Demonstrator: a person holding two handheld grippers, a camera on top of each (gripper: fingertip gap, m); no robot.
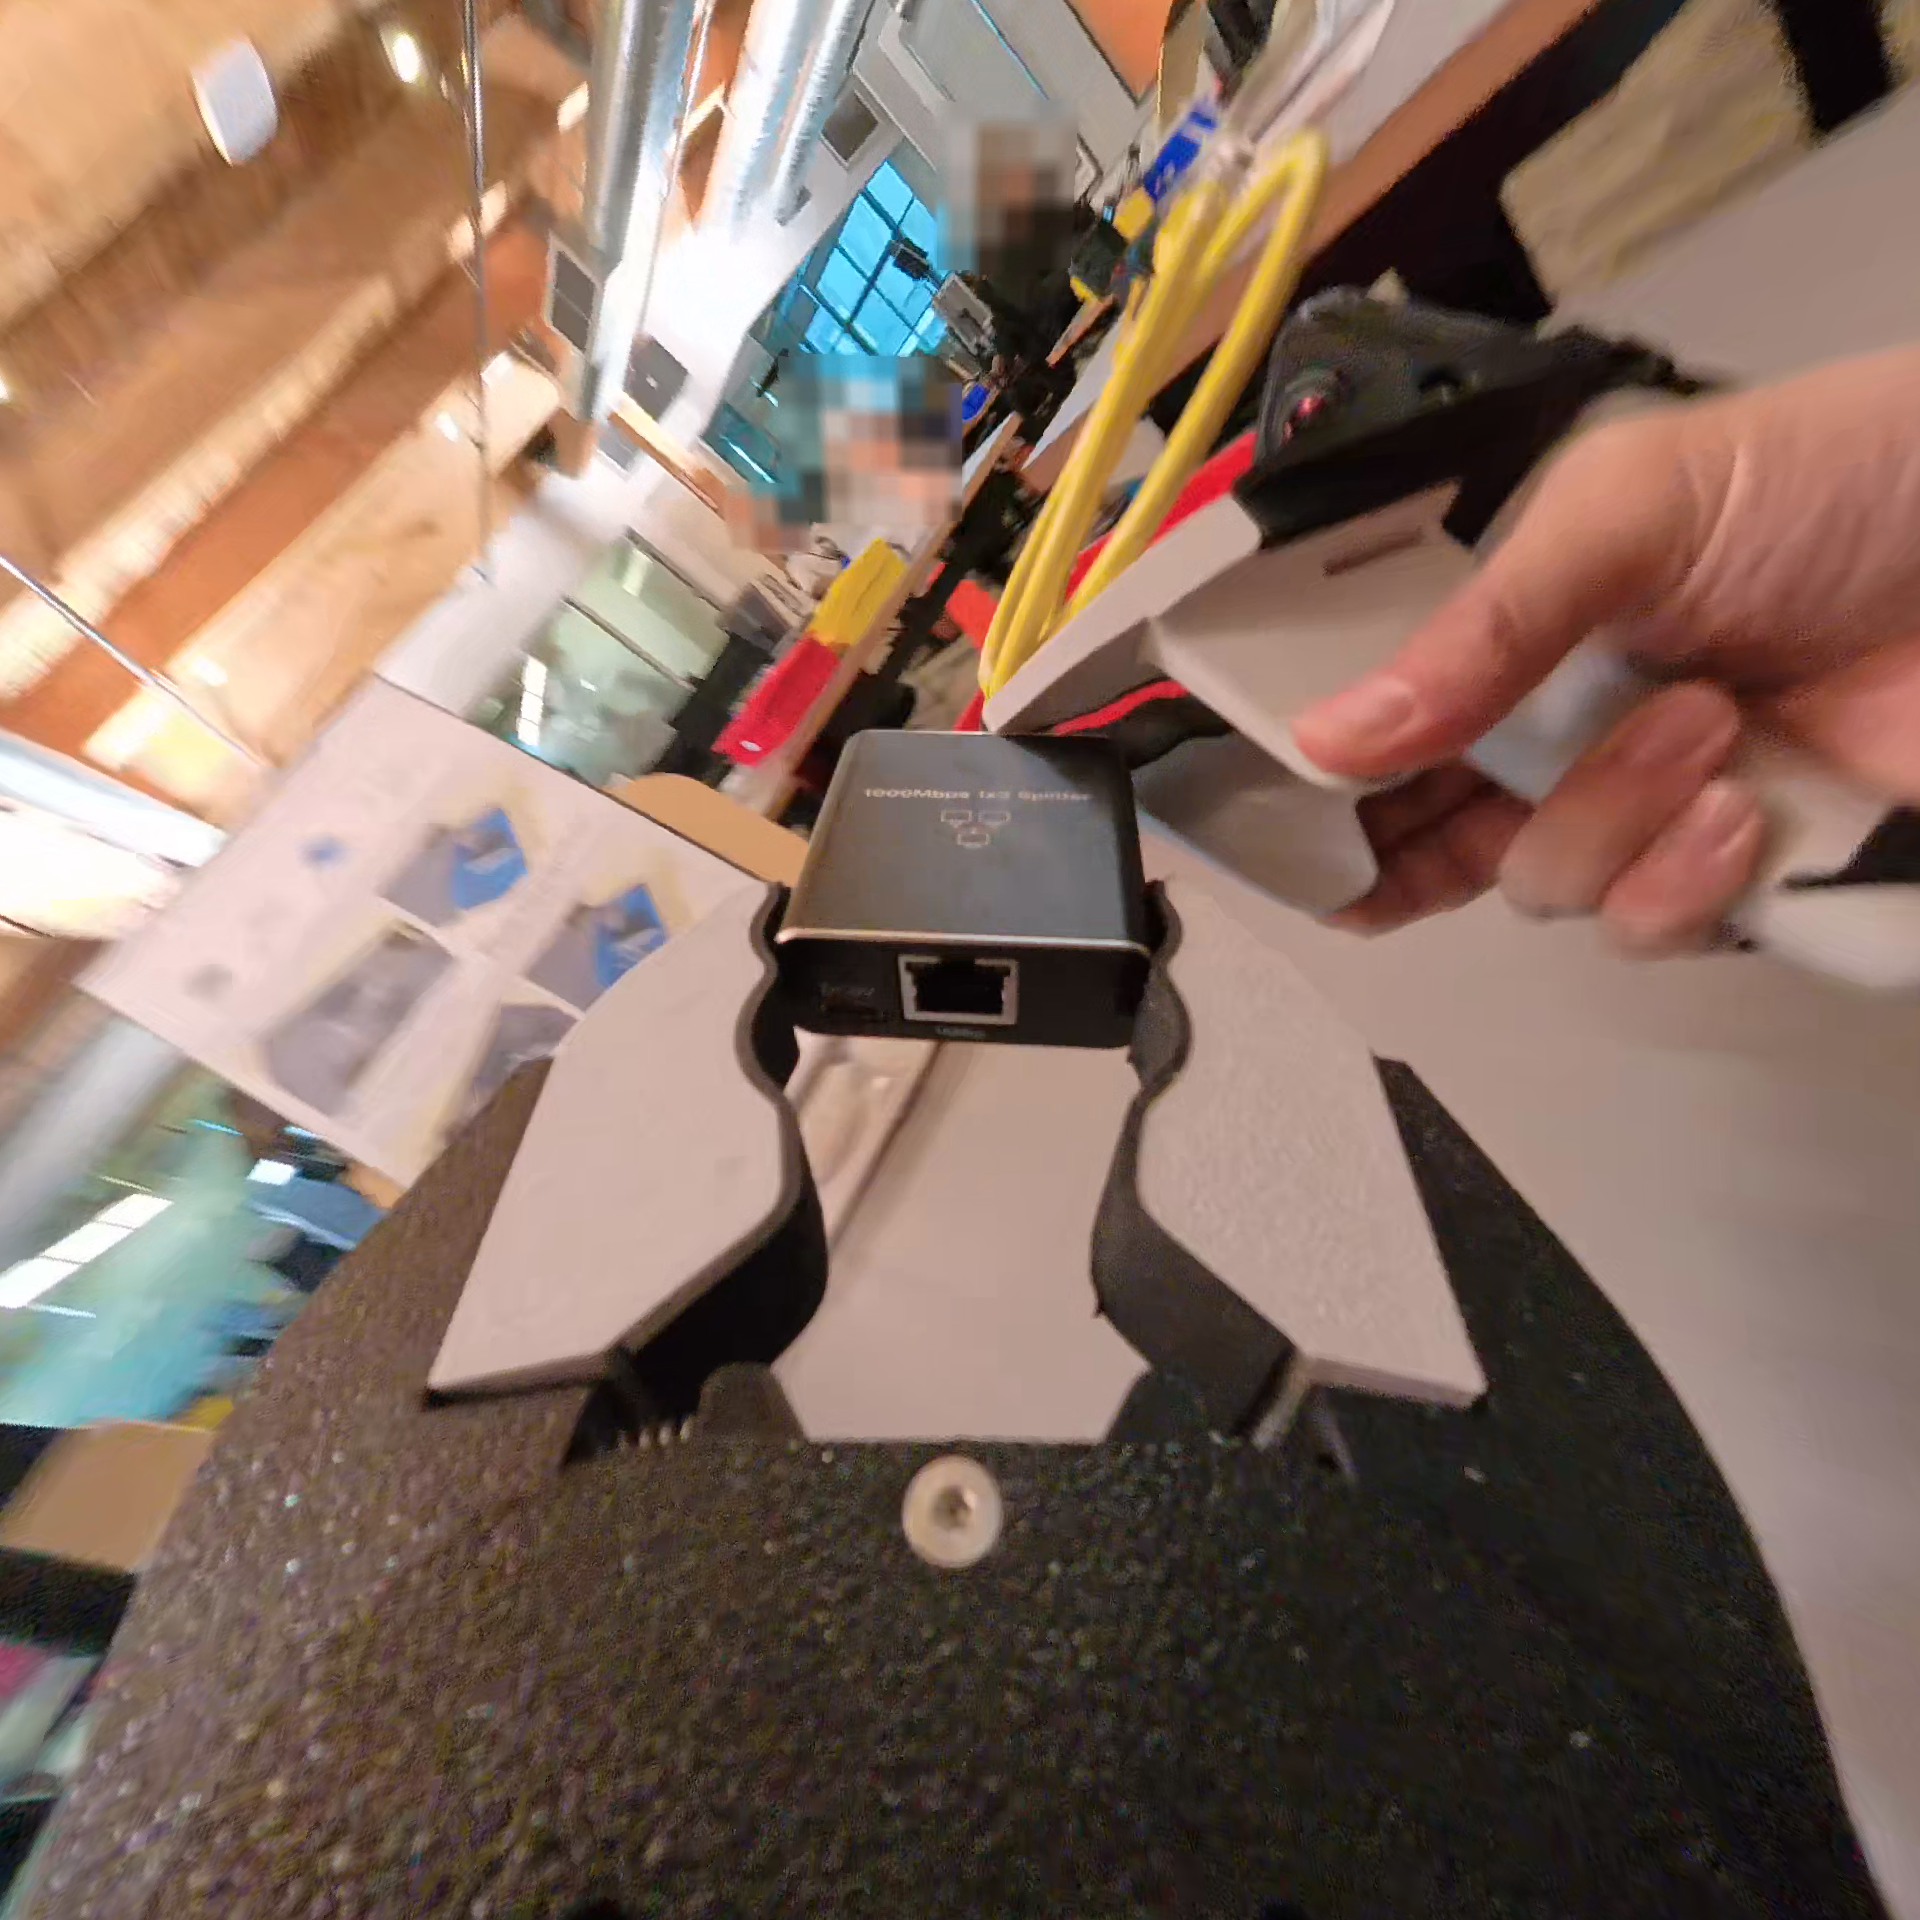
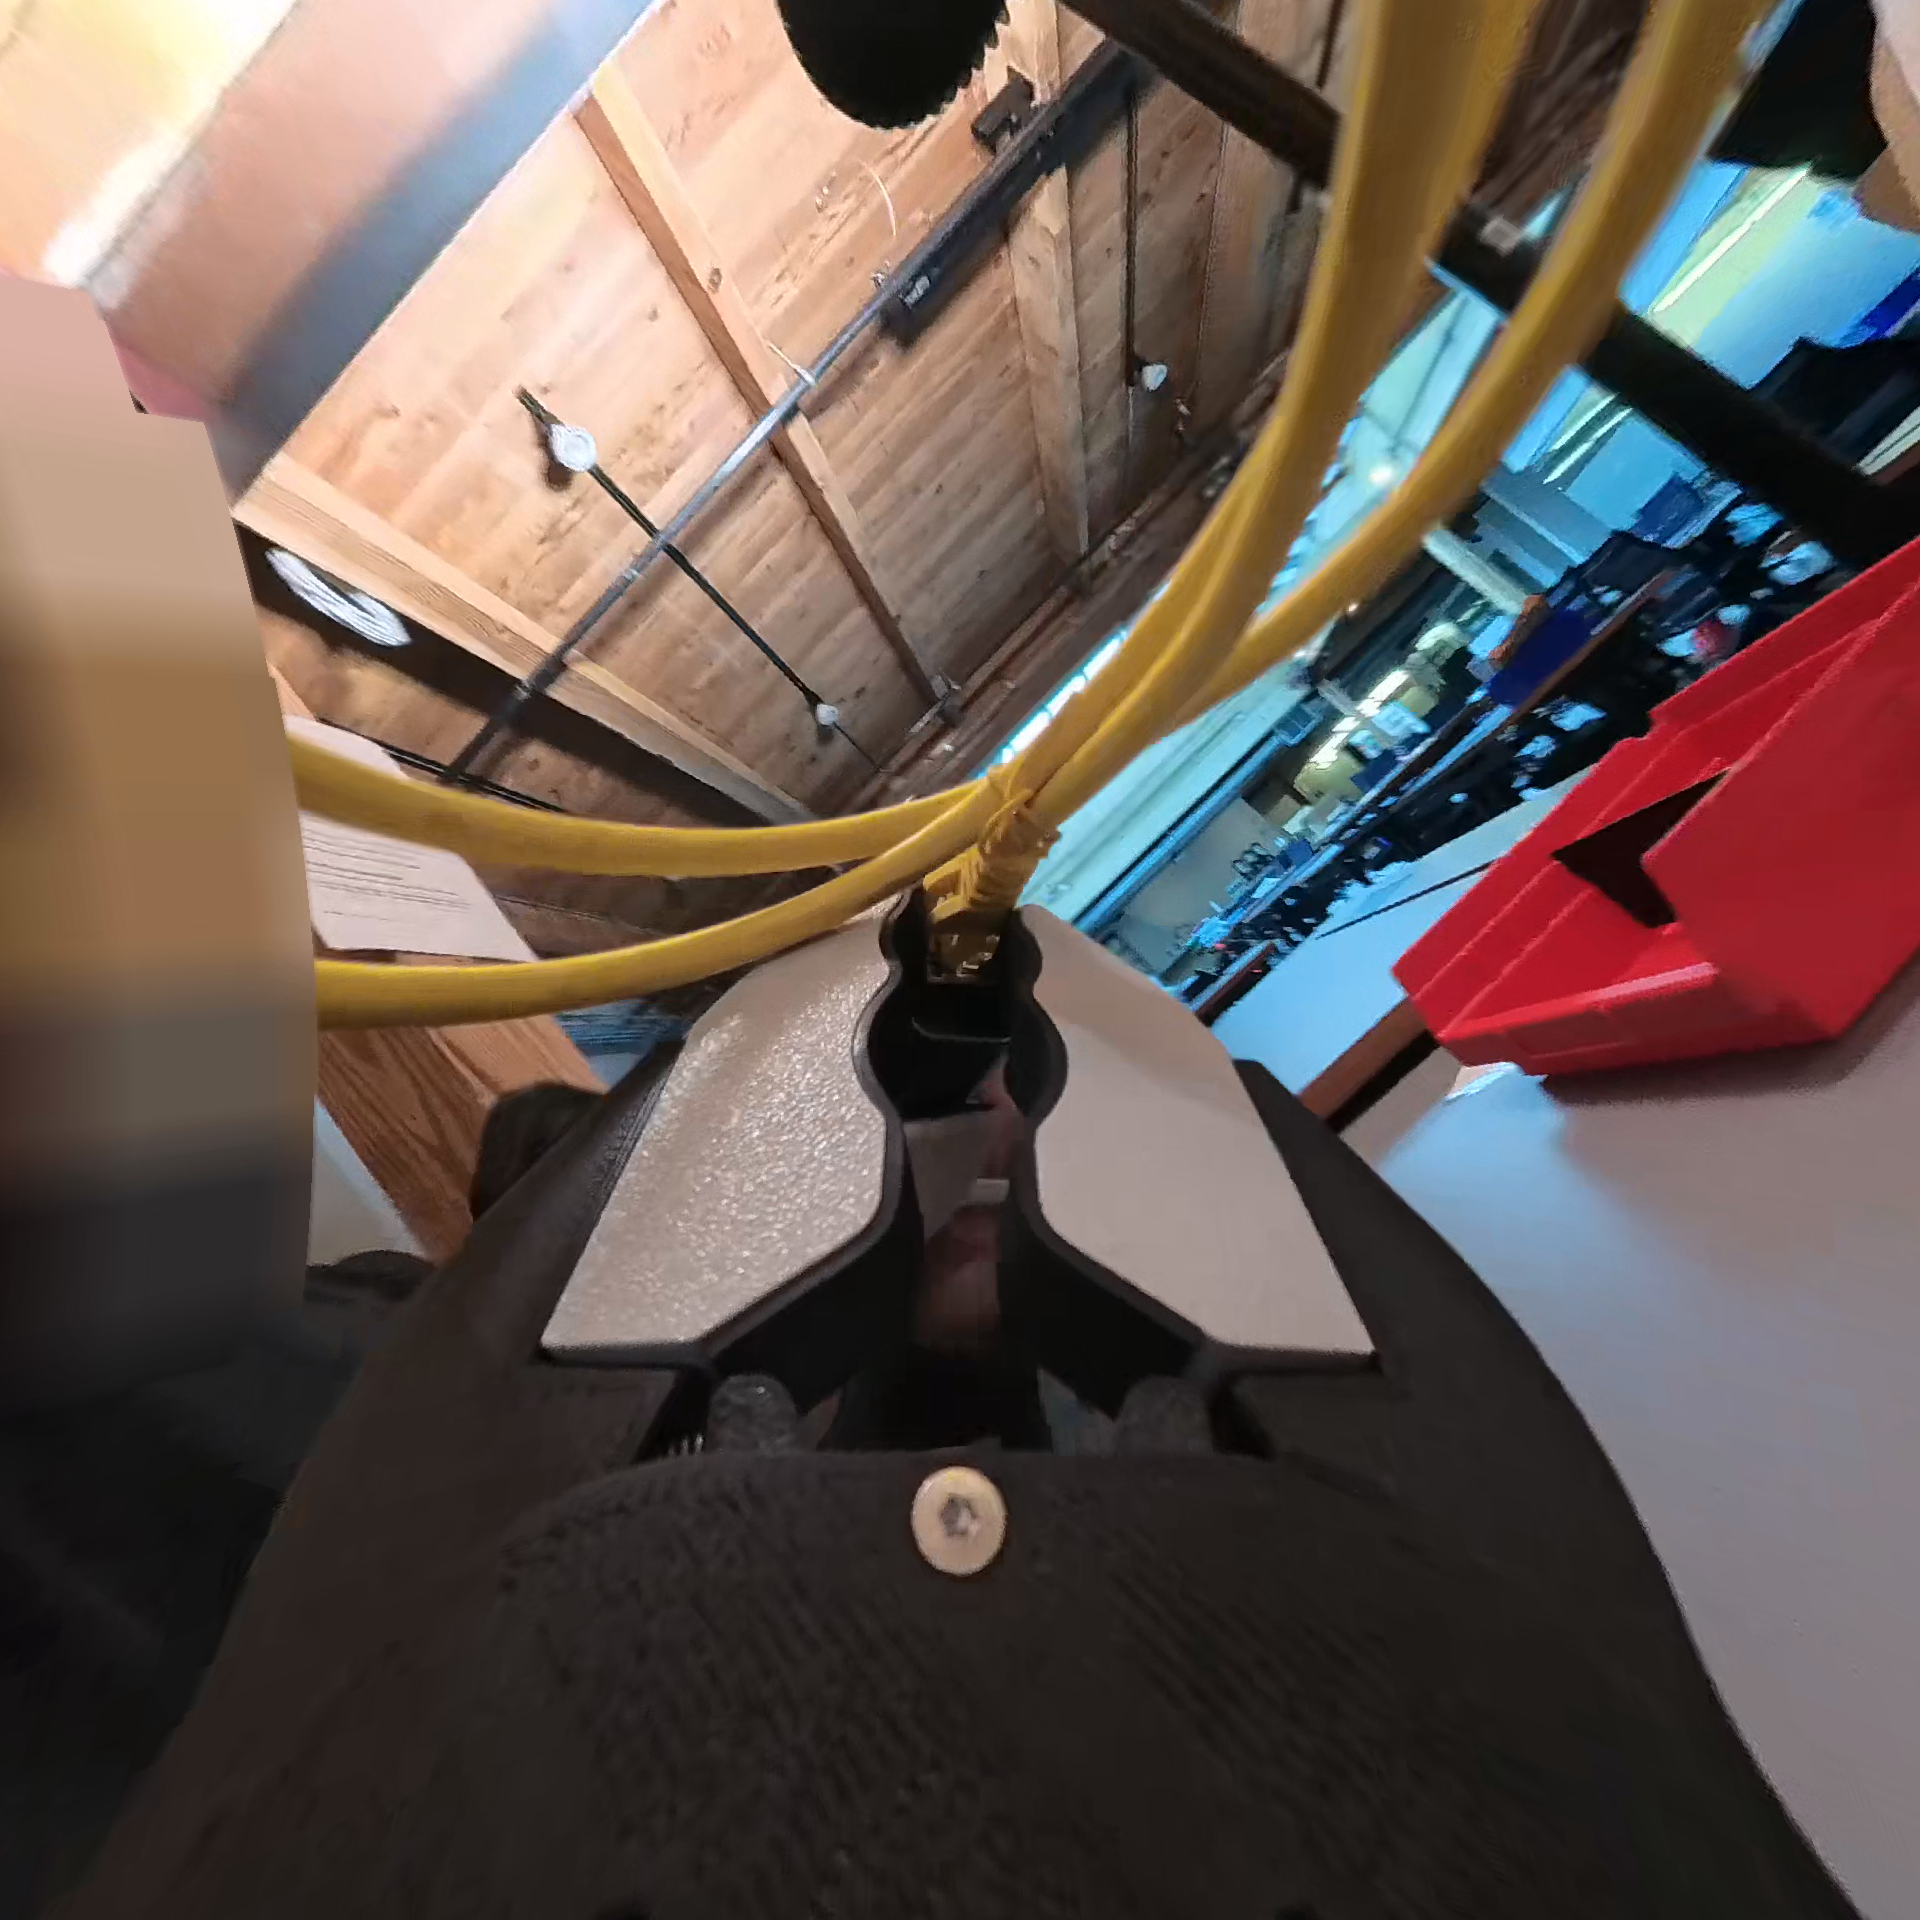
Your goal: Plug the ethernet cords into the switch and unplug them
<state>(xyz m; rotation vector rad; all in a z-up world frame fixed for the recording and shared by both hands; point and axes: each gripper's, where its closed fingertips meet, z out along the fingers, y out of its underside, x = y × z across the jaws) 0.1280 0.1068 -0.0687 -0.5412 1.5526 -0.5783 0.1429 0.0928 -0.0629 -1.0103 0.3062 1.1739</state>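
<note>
In the left wrist view my left gripper [image 1: 961, 935] is shut on the black switch box [image 1: 966, 831], holding it by its sides, with one empty port [image 1: 958, 985] facing the camera. The right gripper [image 1: 1049, 717], held by a person's hand [image 1: 1662, 644], touches the switch's far right edge. Yellow ethernet cords [image 1: 1164, 395] loop up behind it. In the right wrist view my right gripper [image 2: 961, 945] is shut on a yellow cord's plug [image 2: 977, 914]. Several yellow cord strands [image 2: 1247, 582] fan out from the fingertips. Whether the plug sits in the switch is hidden.
A red bin [image 2: 1704, 831] stands on the grey table [image 2: 1662, 1351] at the right of the right wrist view. Papers [image 1: 436, 914] lie at the left of the left wrist view. Red and yellow bins [image 1: 821, 655] stand farther back.
</note>
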